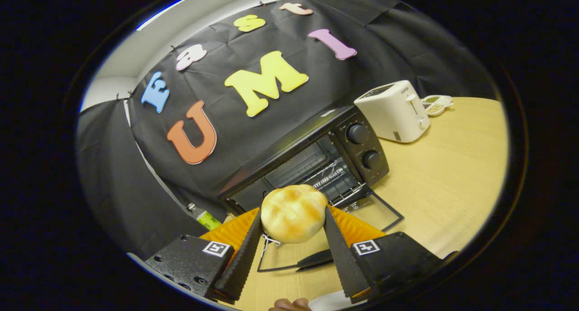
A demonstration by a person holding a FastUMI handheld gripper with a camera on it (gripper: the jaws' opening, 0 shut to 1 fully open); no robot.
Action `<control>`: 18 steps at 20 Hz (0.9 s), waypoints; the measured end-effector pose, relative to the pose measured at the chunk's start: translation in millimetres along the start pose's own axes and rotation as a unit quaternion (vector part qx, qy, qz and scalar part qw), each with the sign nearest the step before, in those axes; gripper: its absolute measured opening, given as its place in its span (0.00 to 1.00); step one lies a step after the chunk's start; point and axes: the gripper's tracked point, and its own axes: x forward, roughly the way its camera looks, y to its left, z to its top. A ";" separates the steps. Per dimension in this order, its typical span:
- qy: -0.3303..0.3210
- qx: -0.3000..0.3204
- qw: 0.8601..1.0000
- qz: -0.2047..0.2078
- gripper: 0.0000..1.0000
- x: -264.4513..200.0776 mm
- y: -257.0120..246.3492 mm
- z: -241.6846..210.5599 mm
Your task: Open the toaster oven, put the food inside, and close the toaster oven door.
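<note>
bun [293, 213]: round, golden, clamped between both fingers | oven [312, 159]: black, door [330, 238] down flat, open, just beyond the fingers, rack bare

We count one bread roll [293, 214], one toaster oven [312, 159] with two knobs [358, 134], one white toaster [393, 112], one small dish [436, 104], one bottle [203, 217], one plate [330, 302], one gripper [293, 225] clamping the roll.

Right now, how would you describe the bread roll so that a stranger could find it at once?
Find the black toaster oven on the wooden table, its door folded down. Just in front hangs the bread roll, pinched by the gripper. It alone is round and golden; the white toaster beyond is boxy.
</note>
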 end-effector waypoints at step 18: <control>0.015 -0.072 0.997 -0.018 0.89 152.5 4.9 6.6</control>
